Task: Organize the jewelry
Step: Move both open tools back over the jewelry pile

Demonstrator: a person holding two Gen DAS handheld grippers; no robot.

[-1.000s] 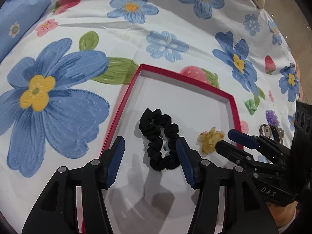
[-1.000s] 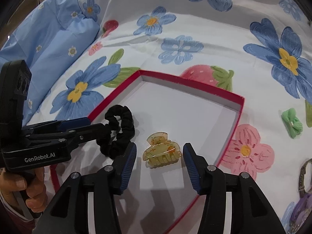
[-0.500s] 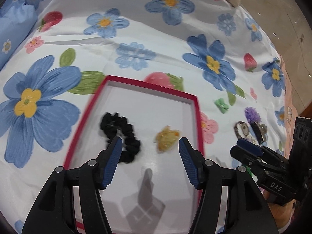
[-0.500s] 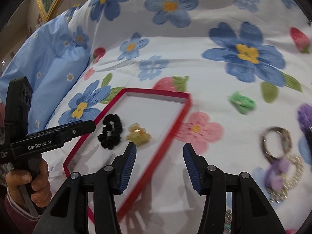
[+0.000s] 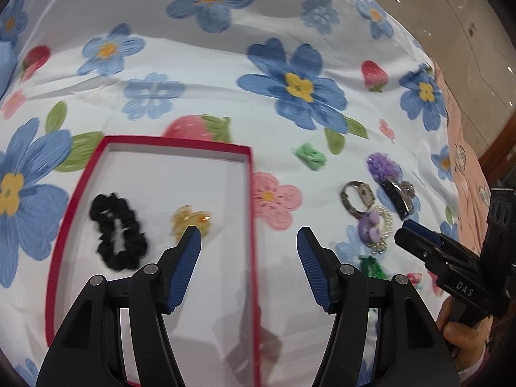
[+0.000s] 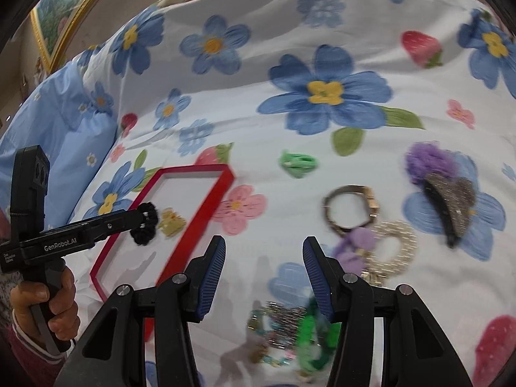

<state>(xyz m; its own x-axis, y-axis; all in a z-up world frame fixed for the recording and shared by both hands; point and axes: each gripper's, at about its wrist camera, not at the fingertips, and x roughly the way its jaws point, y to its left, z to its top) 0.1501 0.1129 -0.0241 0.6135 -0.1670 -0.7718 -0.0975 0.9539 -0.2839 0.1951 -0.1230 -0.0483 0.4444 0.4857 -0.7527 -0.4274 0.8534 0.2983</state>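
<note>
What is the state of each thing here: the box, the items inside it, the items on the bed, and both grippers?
Red box: open, no lid on it.
Black scrunchie: lying in the box.
Yellow hair clip: lying in the box.
Green clip: on the sheet, outside the box.
Watch: on the sheet, strap looped.
Left gripper: open, empty, just been opening.
Right gripper: open, empty.

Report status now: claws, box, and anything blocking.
Left claw open, just been opening, empty. Right claw open, empty. Box holds scrunchie and clip. Nothing blocking.
</note>
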